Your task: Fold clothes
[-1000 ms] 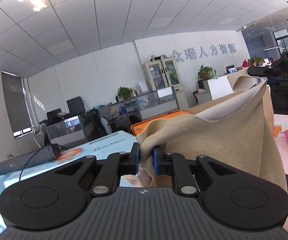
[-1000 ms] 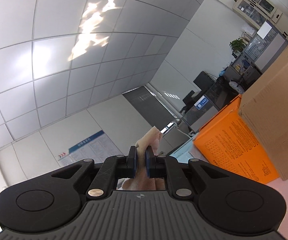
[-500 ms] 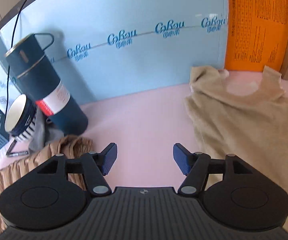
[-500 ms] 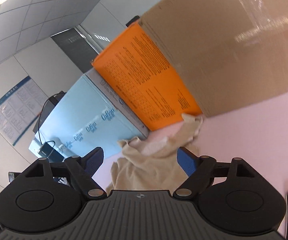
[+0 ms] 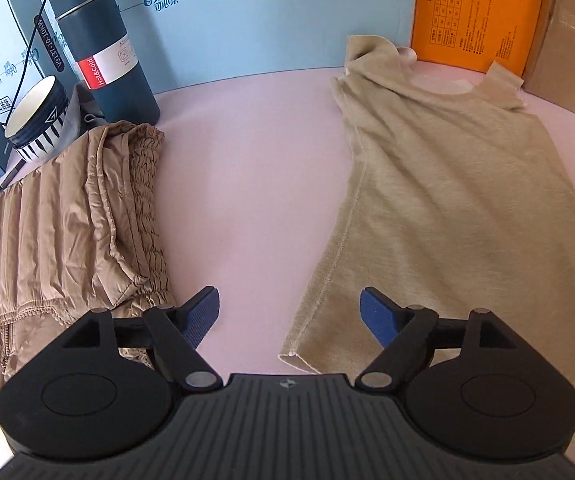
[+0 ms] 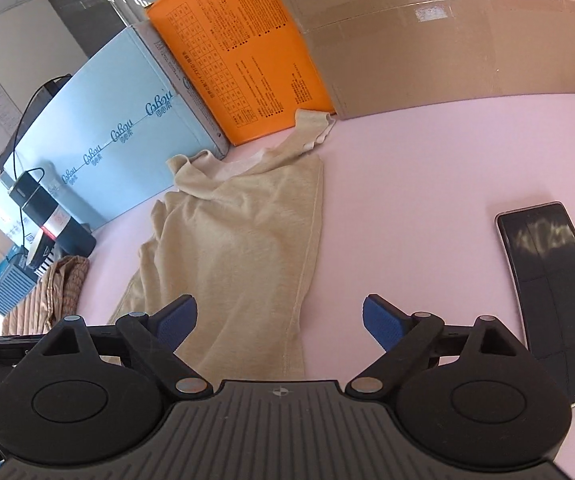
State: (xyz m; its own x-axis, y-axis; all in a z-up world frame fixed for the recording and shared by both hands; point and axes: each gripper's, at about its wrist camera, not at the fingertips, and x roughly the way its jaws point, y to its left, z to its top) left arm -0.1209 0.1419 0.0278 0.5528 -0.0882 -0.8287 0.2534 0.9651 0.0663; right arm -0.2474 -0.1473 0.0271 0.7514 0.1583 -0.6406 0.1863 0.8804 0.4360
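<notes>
The pink surface is seen to carry the beige top, laid out flat with its neckline and shoulder straps at the far end, touching the foot of the orange box and just beside the blue carton. Its hem lies at the near end, under both claws. The long axis therefore runs from the near edge away to the boxes, the neck pointing away from the person, with a slight lean to the left in the right wrist view.

The step in hand is judged to be the first fold. It would best be begun at the near hem corners, 1 per claw, so that the cloth is lifted evenly. The left side seam, which looks rippled, should be drawn straight before anything is creased. The bunched far left shoulder should also be flattened.

A tan pleated garment is heaped to the left, well apart from the top; it should be left clear of the fold. A dark flask and a striped cup stand behind it. A phone lies to the right.

The left claw is held apart over the hem's left corner, gripping nothing. The right claw is likewise spread wide, empty, above the hem's right seam.
</notes>
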